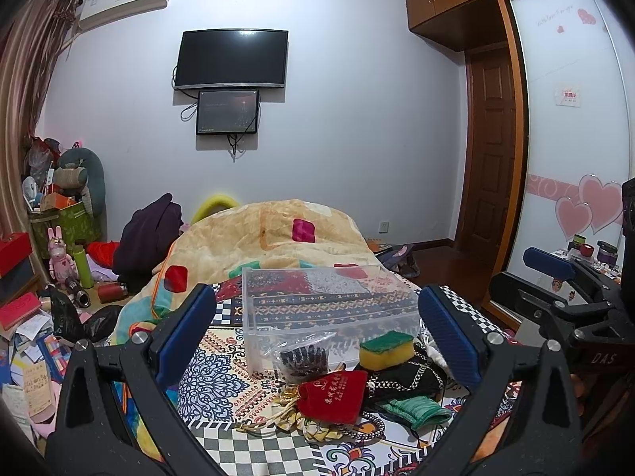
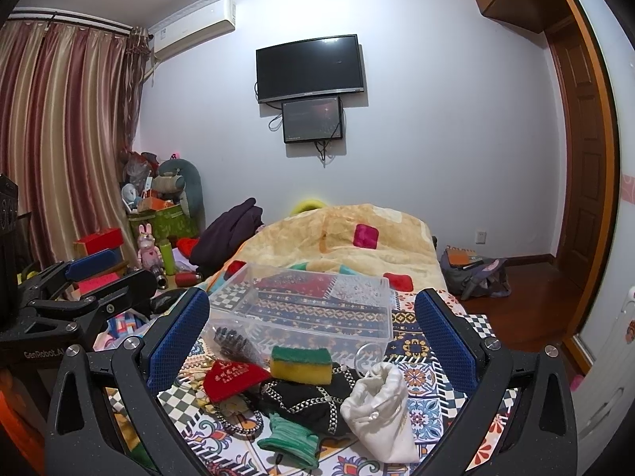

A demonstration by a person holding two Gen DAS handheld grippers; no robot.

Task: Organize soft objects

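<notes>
A pile of soft things lies on the patterned bed cover before an empty clear plastic bin (image 1: 321, 309) (image 2: 305, 309). It holds a yellow-green sponge (image 1: 387, 350) (image 2: 301, 364), a red pouch (image 1: 333, 396) (image 2: 234, 380), a black chain-print cloth (image 1: 401, 384) (image 2: 309, 404), a green cloth (image 1: 414, 408) (image 2: 289, 440), bagged dark gloves (image 1: 303, 359) (image 2: 234, 343) and a white drawstring bag (image 2: 381, 412). My left gripper (image 1: 317, 329) is open and empty above the pile. My right gripper (image 2: 313, 337) is open and empty beside it.
A beige quilt (image 1: 274, 238) is heaped behind the bin. Clutter of boxes, toys and papers (image 1: 47, 277) fills the floor on the left. A wardrobe (image 1: 571, 119) and door stand on the right. A backpack (image 2: 472, 273) lies on the wooden floor.
</notes>
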